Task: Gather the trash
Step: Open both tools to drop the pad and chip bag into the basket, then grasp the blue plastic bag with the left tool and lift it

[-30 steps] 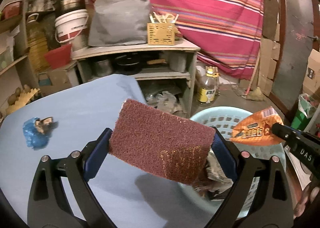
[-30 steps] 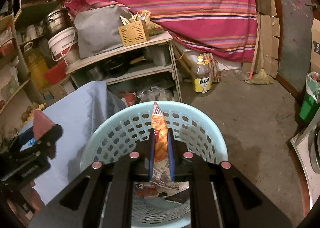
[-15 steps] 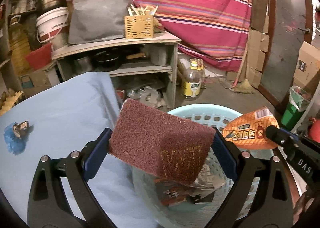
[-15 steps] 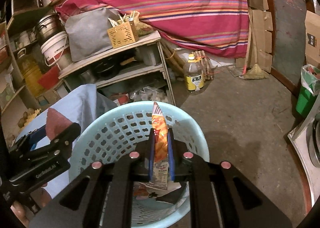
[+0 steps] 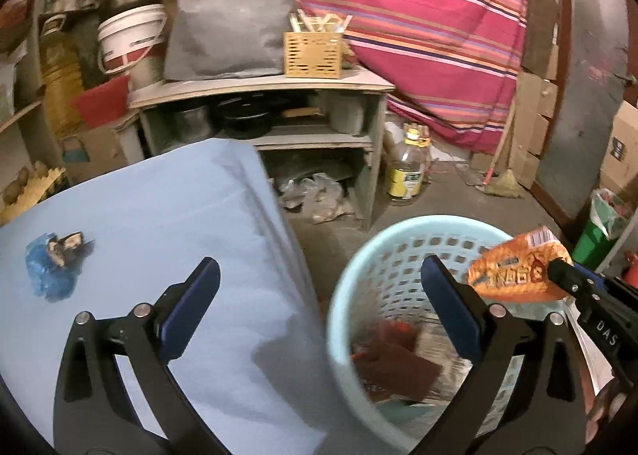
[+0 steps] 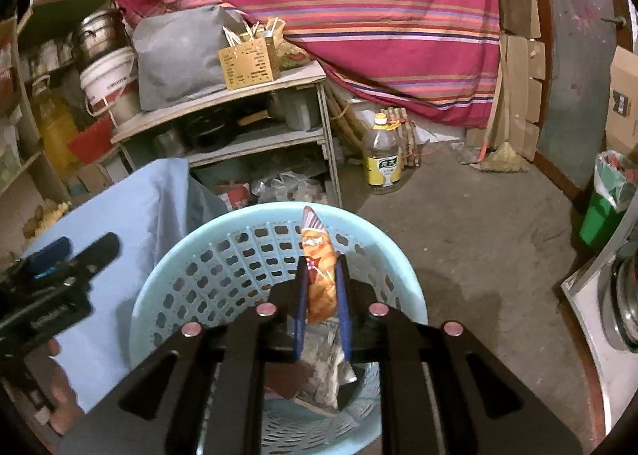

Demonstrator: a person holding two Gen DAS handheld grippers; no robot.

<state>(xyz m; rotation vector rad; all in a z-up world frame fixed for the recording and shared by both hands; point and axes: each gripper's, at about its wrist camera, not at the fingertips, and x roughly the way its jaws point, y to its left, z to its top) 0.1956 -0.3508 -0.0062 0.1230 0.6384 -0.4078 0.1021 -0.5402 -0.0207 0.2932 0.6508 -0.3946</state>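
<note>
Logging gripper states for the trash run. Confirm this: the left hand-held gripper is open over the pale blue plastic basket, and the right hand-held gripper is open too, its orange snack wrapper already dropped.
One part is wrong. The right hand-held gripper is shut on the orange snack wrapper, held above the pale blue plastic basket, as the right wrist view shows. The left hand-held gripper is open, as stated.

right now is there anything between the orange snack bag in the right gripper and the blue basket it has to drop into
Nothing visible. The right gripper holds the orange snack bag directly over the open basket. Below it lie only trash already dropped, including the brown scouring pad.
</note>
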